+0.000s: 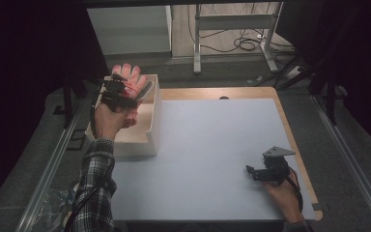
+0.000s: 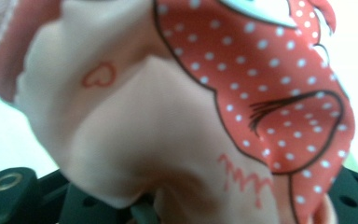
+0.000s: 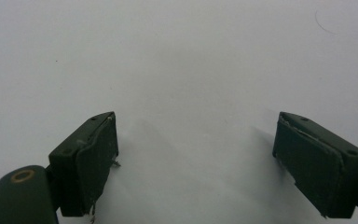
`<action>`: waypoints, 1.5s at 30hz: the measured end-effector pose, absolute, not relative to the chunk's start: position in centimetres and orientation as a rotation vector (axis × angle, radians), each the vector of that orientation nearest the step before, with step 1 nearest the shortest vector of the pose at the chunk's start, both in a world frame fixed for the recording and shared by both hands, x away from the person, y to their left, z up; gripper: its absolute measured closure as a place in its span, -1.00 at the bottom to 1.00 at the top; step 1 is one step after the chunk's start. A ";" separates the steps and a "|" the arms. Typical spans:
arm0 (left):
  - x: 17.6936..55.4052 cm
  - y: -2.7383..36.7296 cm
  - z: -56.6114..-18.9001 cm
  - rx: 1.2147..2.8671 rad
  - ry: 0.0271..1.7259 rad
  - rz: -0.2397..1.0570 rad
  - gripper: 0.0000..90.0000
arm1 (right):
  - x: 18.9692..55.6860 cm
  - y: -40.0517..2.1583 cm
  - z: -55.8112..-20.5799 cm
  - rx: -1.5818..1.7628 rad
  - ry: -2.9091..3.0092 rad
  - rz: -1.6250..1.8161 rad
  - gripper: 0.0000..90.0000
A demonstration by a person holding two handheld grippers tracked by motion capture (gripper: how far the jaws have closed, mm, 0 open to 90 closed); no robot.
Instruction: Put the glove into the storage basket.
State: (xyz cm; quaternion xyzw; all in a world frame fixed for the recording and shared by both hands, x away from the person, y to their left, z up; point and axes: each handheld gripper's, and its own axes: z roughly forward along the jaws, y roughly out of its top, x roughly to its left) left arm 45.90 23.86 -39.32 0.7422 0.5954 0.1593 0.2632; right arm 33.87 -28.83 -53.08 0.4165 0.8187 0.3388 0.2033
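A soft pink cloth (image 1: 131, 79) printed with red white-dotted patches hangs over the open white box (image 1: 153, 126) at the table's left. My left gripper (image 1: 121, 94) is shut on its lower part. In the left gripper view the cloth (image 2: 191, 112) bulges up close, with a small red heart outline on it, and hides most of the black jaws. Over the white mat (image 1: 207, 145) near the front right, my right gripper (image 1: 252, 171) lies low. Its jaws stand wide apart in the right gripper view, with nothing but bare mat between them (image 3: 196, 158).
The mat covers a wooden tabletop whose edge (image 1: 294, 145) shows at the right and back. A metal rail (image 1: 53, 164) runs along the left side. Behind the table stand a white cabinet (image 1: 128, 29) and a metal frame (image 1: 232, 29) with cables on the floor.
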 end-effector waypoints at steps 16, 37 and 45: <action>47.8 23.0 -44.2 1.987 1.684 0.440 0.10 | 33.9 -28.8 -53.1 1.161 2.284 0.945 -0.68; 50.1 21.3 -48.2 2.055 1.786 0.433 0.06 | 33.9 -28.8 -53.1 1.160 2.284 0.946 -0.68; 50.9 20.6 -48.6 2.090 1.811 0.391 -0.01 | 33.9 -28.8 -53.1 1.160 2.284 0.945 -0.68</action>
